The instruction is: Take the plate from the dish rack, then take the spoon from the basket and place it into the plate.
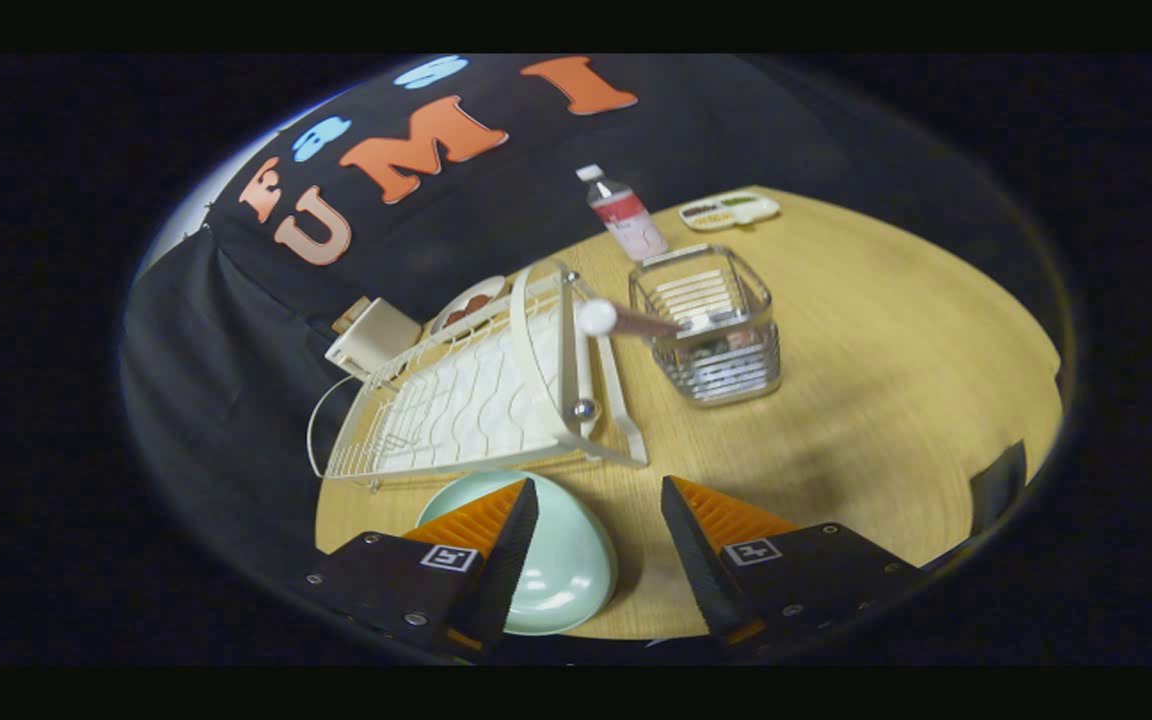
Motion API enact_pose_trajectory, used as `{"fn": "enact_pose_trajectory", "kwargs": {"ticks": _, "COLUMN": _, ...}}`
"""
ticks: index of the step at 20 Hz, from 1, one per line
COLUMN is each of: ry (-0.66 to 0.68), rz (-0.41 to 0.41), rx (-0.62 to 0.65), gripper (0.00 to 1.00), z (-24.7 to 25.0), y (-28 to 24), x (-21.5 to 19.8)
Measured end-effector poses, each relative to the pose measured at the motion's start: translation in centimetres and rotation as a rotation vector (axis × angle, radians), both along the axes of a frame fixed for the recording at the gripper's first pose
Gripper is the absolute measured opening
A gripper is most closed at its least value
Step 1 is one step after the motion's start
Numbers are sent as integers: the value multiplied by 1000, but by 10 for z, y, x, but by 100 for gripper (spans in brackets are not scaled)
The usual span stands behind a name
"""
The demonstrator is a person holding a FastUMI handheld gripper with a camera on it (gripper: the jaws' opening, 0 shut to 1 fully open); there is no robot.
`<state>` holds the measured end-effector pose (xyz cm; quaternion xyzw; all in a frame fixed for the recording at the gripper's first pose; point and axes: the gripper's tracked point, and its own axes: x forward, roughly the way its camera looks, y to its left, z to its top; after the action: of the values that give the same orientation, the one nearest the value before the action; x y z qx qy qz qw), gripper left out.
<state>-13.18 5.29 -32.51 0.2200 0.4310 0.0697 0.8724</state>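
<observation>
**Now the plate is out of the rack; the spoon in the basket comes next**

Right now your gripper [598,500] hangs above a round wooden table [886,400], looking down and forward. Its two fingers stand wide apart and hold nothing; bare tabletop shows in the gap between them.

Take the dish rack [476,390] as your landmark. It is a pale wire rack with a tall hoop handle, sitting just ahead of the fingers. The rack looks empty. The pale green plate [561,570] lies flat on the table on the near side of the rack, just beside its front edge, and one finger partly covers it. So the first step of the task appears done.

To the far right of the rack, close beside it, stands a wire basket [711,330]. The spoon [626,320] leans out of that basket toward the rack, its white rounded end raised above the rim and almost over the rack's handle. Beyond the basket stands a small bottle [626,215], and further off lies a small tray [729,210]. Behind the rack sit a cream box [371,340] and a second dish [466,303].

By my judgement, you are between steps. The next move calls for carrying the open fingers forward over the rack's right end, lining them either side of the spoon's raised handle, and closing there. Mind the hoop handle, which stands near the spoon.
</observation>
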Motion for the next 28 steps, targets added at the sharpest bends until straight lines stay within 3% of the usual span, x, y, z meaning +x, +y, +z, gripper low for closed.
{"fn": "enact_pose_trajectory", "kwargs": {"ticks": 5, "ry": -269, "rz": -62, "rx": -243, "gripper": 75, "z": 40, "y": -34, "x": 48}}
{"fn": "enact_pose_trajectory", "kwargs": {"ticks": 9, "ry": -294, "rz": -29, "rx": -331, "gripper": 73, "z": 30, "y": -38, "x": 57}}
{"fn": "enact_pose_trajectory", "kwargs": {"ticks": 11, "ry": -281, "rz": -9, "rx": -351, "gripper": 65, "z": 22, "y": -38, "x": 59}}
{"fn": "enact_pose_trajectory", "kwargs": {"ticks": 12, "ry": -293, "rz": -11, "rx": -369, "gripper": 56, "z": 23, "y": -42, "x": 61}}
{"fn": "enact_pose_trajectory", "kwargs": {"ticks": 15, "ry": -303, "rz": -19, "rx": -386, "gripper": 41, "z": 24, "y": -46, "x": 67}}
{"fn": "enact_pose_trajectory", "kwargs": {"ticks": 16, "ry": -306, "rz": -26, "rx": -387, "gripper": 30, "z": 27, "y": -48, "x": 67}}
{"fn": "enact_pose_trajectory", "kwargs": {"ticks": 18, "ry": -299, "rz": -30, "rx": -402, "gripper": 20, "z": 25, "y": -54, "x": 67}}
{"fn": "enact_pose_trajectory", "kwargs": {"ticks": 21, "ry": -260, "rz": -41, "rx": -407, "gripper": 14, "z": 28, "y": -62, "x": 66}}
{"fn": "enact_pose_trajectory", "kwargs": {"ticks": 28, "ry": -312, "rz": -48, "rx": -441, "gripper": 10, "z": 72, "y": -75, "x": 82}}
